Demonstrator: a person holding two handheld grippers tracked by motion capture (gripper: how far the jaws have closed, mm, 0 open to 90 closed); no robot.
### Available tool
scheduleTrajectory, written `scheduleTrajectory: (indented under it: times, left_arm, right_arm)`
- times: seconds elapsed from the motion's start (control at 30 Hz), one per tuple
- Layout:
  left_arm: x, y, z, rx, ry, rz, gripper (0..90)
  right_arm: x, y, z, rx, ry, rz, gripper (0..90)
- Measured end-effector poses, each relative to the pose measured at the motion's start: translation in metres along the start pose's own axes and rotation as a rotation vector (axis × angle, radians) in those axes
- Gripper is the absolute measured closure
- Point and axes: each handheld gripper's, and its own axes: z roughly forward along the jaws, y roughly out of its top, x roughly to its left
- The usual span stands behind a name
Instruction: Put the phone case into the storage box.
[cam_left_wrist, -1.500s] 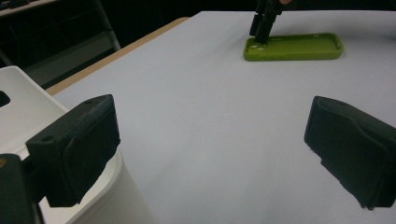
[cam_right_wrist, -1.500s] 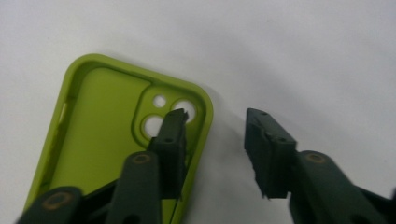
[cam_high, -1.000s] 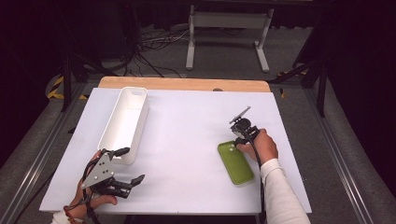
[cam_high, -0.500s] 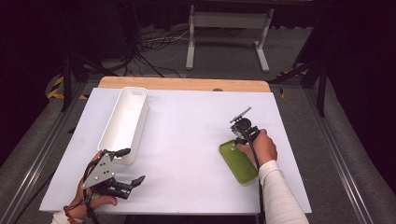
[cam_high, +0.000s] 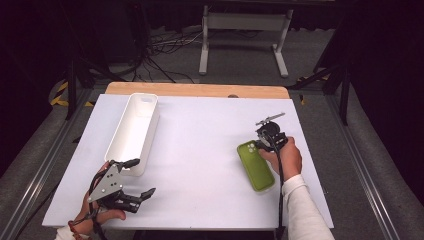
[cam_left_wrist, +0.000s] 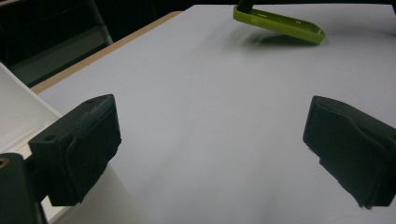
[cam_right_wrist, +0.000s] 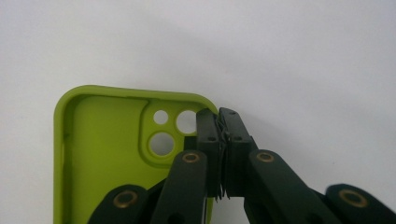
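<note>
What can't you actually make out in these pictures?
- Phone case: in the right gripper view the right tool covers the pinched wall, and the bottom edge cuts off the lower half.
- White bin: its floor is hidden by its own walls in the high view.
- Left tool: its arms are cut off in the left gripper view.

Overhead and left gripper views share phone case (cam_high: 256, 165)

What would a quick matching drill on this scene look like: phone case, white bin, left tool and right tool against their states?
Things:
1. phone case
2. white bin
3. left tool
4. right tool

States:
A. jaws wide apart, nothing between them
B. green, one end tilted up off the table
C. shut on the case's wall by the camera holes
D. empty, at table's left

Pairs: 1-B, 2-D, 3-A, 4-C
</note>
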Motion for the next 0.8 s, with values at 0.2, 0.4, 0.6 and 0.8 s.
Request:
scheduleTrajectory:
  times: [0.2,0.4,0.6,0.8]
  left_arm:
    - [0.001,0.0,0.0,-0.001,0.01,-0.005,5.1]
    - [0.002,0.0,0.0,-0.006,0.018,-0.012,5.3]
    - [0.002,0.001,-0.001,-0.014,0.045,-0.021,7.4]
    - [0.003,0.002,0.002,-0.011,0.058,-0.036,7.6]
  right_arm:
    - [0.007,0.0,-0.013,-0.108,0.002,0.0,88.4]
    - [0.011,-0.001,-0.024,-0.22,0.013,0.013,88.4]
    - [0.017,-0.003,-0.03,-0.311,0.005,-0.002,88.4]
    - [0.02,-0.006,-0.034,-0.375,0.009,0.01,88.4]
